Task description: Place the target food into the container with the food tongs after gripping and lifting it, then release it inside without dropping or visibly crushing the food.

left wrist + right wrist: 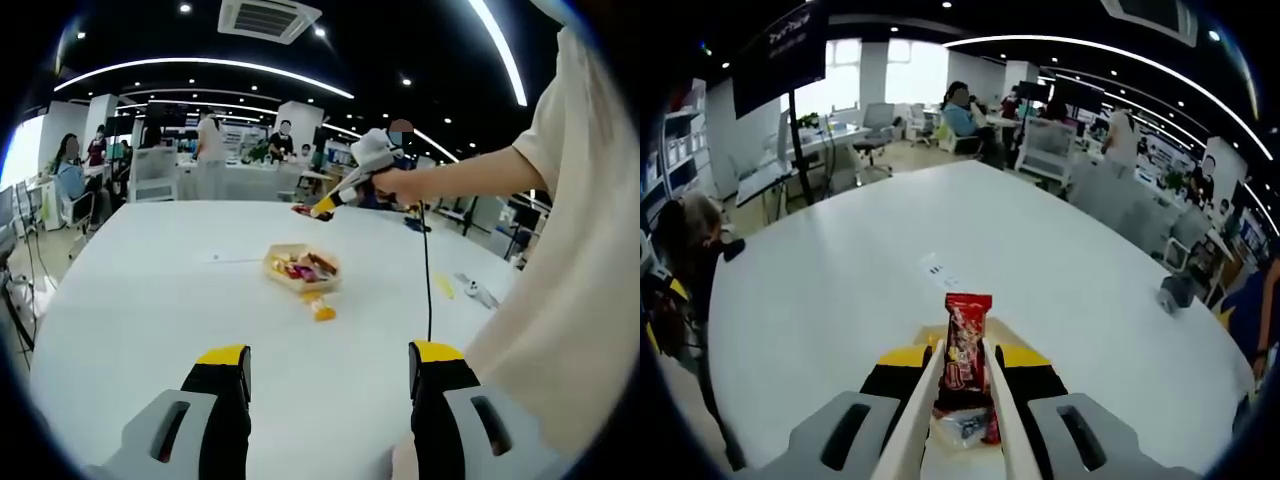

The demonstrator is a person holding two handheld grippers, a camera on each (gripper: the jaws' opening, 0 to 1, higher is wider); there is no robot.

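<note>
A red snack packet (967,345) rides pinched between the two pale arms of a pair of food tongs (962,420), which sit inside the right gripper (965,375); its jaws are closed on the tongs, squeezing them onto the packet. In the left gripper view, that same gripper appears raised in a person's hand (392,183) well beyond and above a shallow tray (300,268) of wrapped snacks on the white table (150,290), with one yellow-wrapped piece (322,310) lying just outside the tray on the side nearer the camera. The left gripper (328,385) hangs idle, jaws apart and holding nothing, the tray ahead of it and between its tips.

The packet appears to be lifted and in transit. To finish cleanly, the carry likely calls for steady, unchanged squeeze, a slow descent until the packet hangs low over the tray's open middle, then a gradual easing of the jaws. Too hard a grip could crease the wrapper; too early a release could miss the tray.
</note>
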